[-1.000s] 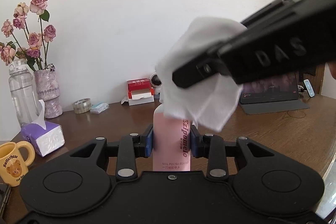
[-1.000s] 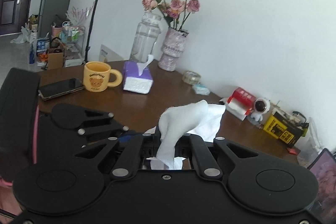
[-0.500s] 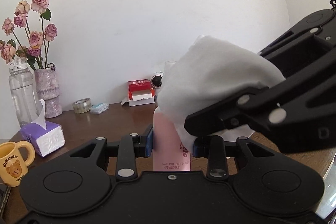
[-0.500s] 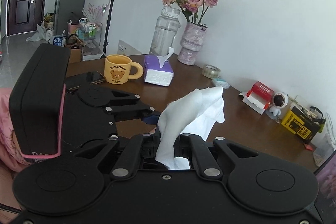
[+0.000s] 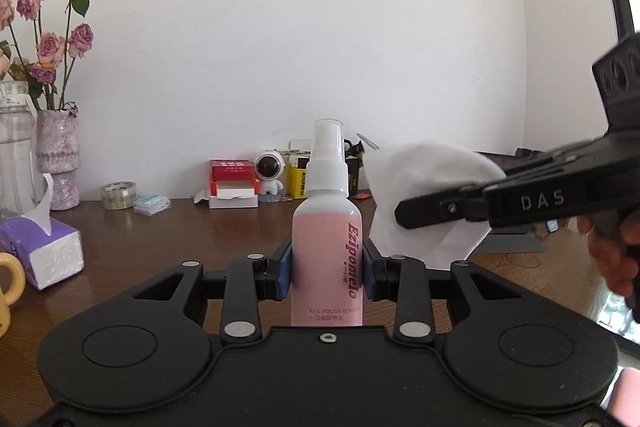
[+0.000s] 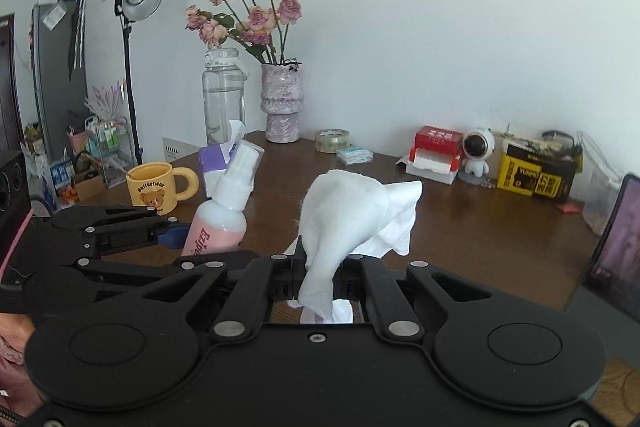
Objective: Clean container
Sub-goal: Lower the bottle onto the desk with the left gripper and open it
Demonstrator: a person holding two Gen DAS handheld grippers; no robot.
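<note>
Left wrist view: left tool [image 5: 327, 263] is clamping pink spray bottle [image 5: 327, 247] upright, mid-body, above bench [image 5: 200, 231]; light, smooth plastic, likely slippery.

Right wrist view: right tool [image 6: 320, 285] is pinching soft white wipe [image 6: 352, 215], beside bottle.

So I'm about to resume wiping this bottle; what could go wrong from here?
The left claw grips the pink bottle only at mid-body, so a sideways push from the tissue might tilt it. The tissue, bunched loosely in the right claw, could slip out.
</note>
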